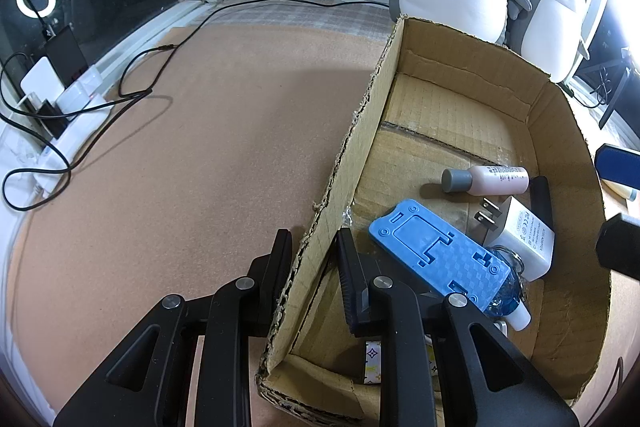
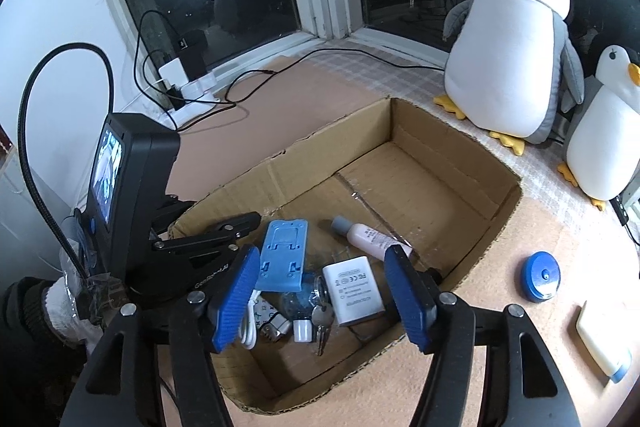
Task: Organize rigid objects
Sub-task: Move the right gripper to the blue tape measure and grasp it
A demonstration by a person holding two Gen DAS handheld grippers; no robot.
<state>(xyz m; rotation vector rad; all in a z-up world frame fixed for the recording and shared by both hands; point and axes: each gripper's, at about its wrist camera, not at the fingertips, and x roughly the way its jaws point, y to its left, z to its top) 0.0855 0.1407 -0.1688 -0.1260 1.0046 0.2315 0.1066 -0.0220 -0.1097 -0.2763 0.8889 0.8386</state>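
An open cardboard box point(image 1: 360, 131) point(image 2: 440, 131) lies on the brown mat. My left gripper point(image 1: 314, 239) is shut on the box's left wall, one finger outside and one inside. Inside the box lie a blue phone stand point(image 1: 436, 251) point(image 2: 282, 255), a white charger point(image 1: 524, 235) point(image 2: 354, 291), a pink bottle with a grey cap point(image 1: 488, 179) point(image 2: 368, 237), a clear blue bottle point(image 2: 300, 297), keys point(image 2: 322, 319) and a white cable point(image 2: 250, 327). My right gripper point(image 2: 322, 255) hangs open above the box's near end, the charger below the gap and no pad touching it.
On the mat right of the box lie a blue round disc point(image 2: 540, 277) and a white bottle with a blue cap point(image 2: 604, 347). Two penguin plush toys point(image 2: 516, 39) point(image 2: 604, 131) stand behind the box. A power strip point(image 2: 188, 87) with cables sits by the window at left.
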